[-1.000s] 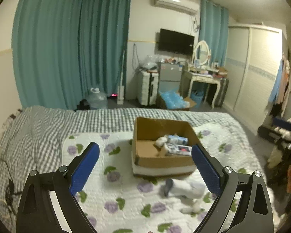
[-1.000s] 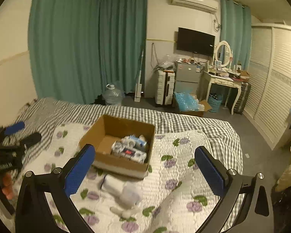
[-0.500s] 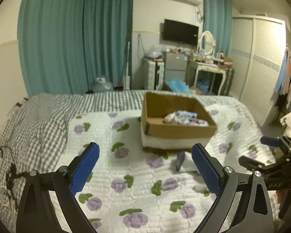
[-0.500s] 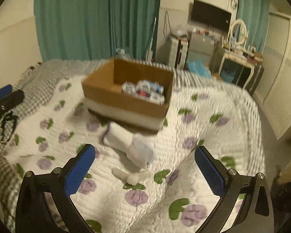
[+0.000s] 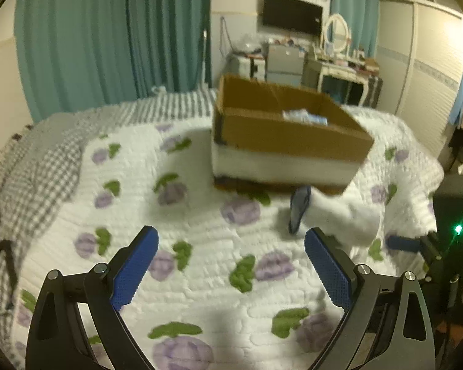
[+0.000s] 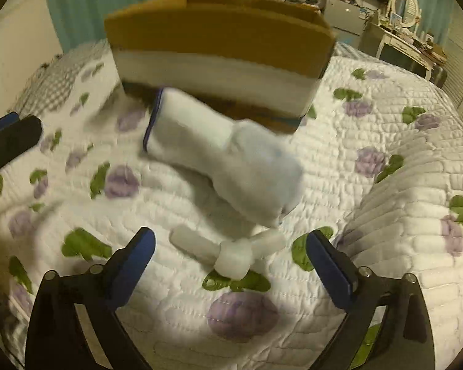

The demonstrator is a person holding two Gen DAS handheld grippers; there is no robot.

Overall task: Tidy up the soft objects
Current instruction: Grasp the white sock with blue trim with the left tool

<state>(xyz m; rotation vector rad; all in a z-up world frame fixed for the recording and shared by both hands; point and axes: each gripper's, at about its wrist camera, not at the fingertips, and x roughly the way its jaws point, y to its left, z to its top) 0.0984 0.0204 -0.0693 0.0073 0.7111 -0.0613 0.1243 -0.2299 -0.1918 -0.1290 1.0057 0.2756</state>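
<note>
A white soft sock-like bundle with a dark blue cuff [image 6: 219, 151] lies on the floral quilt in front of a cardboard box [image 6: 219, 40]. A small white bow-shaped soft piece [image 6: 231, 249] lies just ahead of my right gripper [image 6: 230, 246], which is open and low over the quilt. In the left wrist view the bundle [image 5: 333, 212] lies ahead to the right and the box [image 5: 287, 132] holds small packets [image 5: 305, 116]. My left gripper [image 5: 231, 246] is open and empty above the quilt.
The white quilt [image 5: 200, 215] covers a grey checked bedspread [image 5: 46, 154]. The right gripper's fingers [image 5: 410, 243] show at the left view's right edge, the left gripper's fingers [image 6: 6, 132] at the right view's left. Teal curtains, a dresser and a wardrobe stand beyond.
Both grippers have dropped lower and moved closer to the bed. The right gripper has closed in on the white bundle and bow piece. Both stay open.
</note>
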